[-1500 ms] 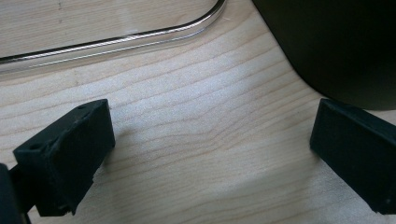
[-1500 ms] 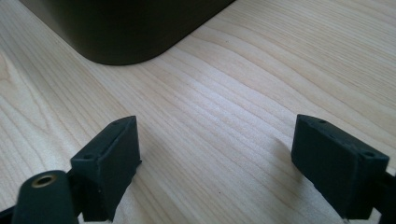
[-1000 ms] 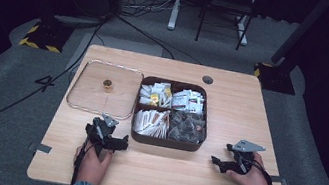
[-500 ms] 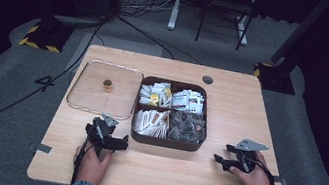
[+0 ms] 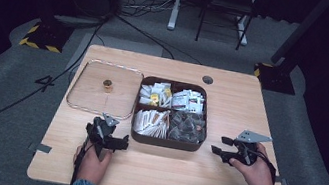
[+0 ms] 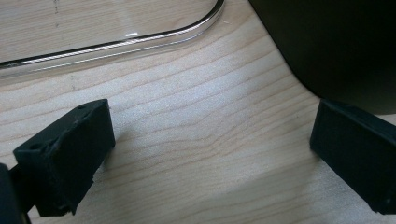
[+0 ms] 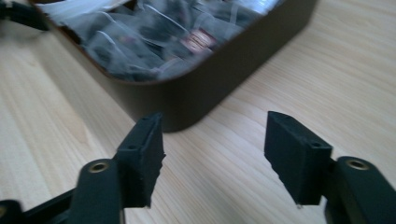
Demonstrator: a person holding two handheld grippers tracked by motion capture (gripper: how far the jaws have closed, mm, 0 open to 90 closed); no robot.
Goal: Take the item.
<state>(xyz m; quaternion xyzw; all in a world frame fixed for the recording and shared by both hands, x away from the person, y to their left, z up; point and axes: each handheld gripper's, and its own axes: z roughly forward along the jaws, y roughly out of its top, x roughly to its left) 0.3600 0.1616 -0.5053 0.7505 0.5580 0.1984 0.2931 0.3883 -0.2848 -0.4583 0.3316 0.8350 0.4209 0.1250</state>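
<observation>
Your left hand-held gripper [image 5: 116, 141] rests on the table [image 5: 230, 108], jaws apart and empty, just beside the brown box [image 5: 167, 141]. Your right hand-held gripper [image 5: 222, 146] hovers at the box's other side, jaws also apart and empty. The clear lid [image 5: 86, 94] lies left of the box, which is full of packets [image 5: 186, 100]. Nothing seems begun yet.

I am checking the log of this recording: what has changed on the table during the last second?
The right gripper moved slightly toward the person's edge, jaws open and empty. The left gripper, open too, the dark brown compartment box of tea bags and the clear lid with small gold knob stayed put.
</observation>
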